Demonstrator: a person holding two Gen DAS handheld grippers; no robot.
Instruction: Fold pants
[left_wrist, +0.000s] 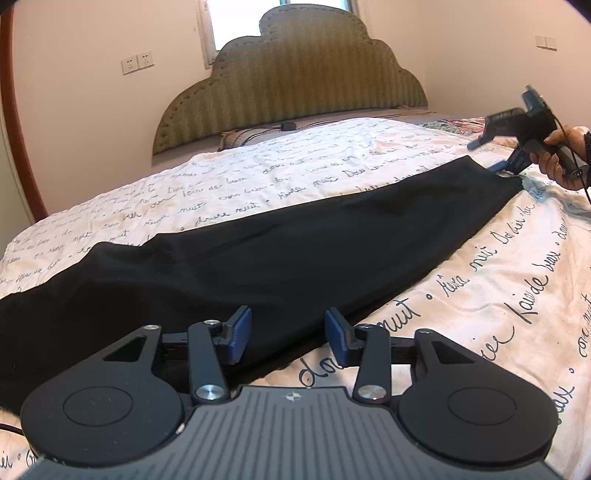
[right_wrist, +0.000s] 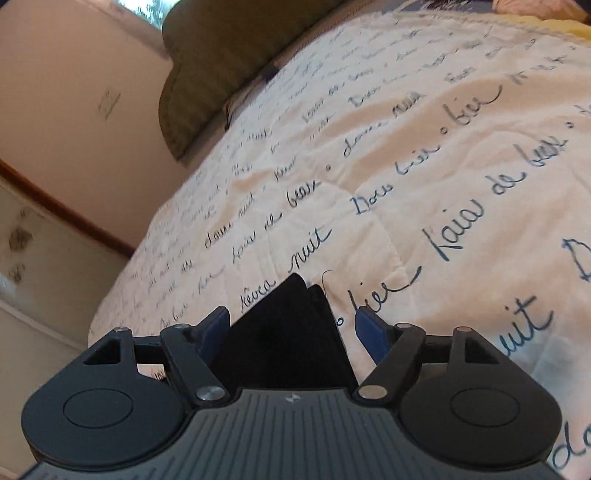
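Black pants (left_wrist: 280, 247) lie flat in a long band across the bed, from near left to far right. My left gripper (left_wrist: 288, 332) is open, its blue pads on either side of the pants' near edge. My right gripper (left_wrist: 484, 155), held by a hand, is open at the pants' far end. In the right wrist view the right gripper (right_wrist: 295, 328) is open, with a black corner of the pants (right_wrist: 288, 332) between the jaws, not pinched.
The bed is covered by a white quilt with dark script lettering (left_wrist: 480, 280). An olive padded headboard (left_wrist: 291, 74) stands against the wall, with a window above and wall sockets (left_wrist: 137, 62) to the left. A cable lies near the headboard.
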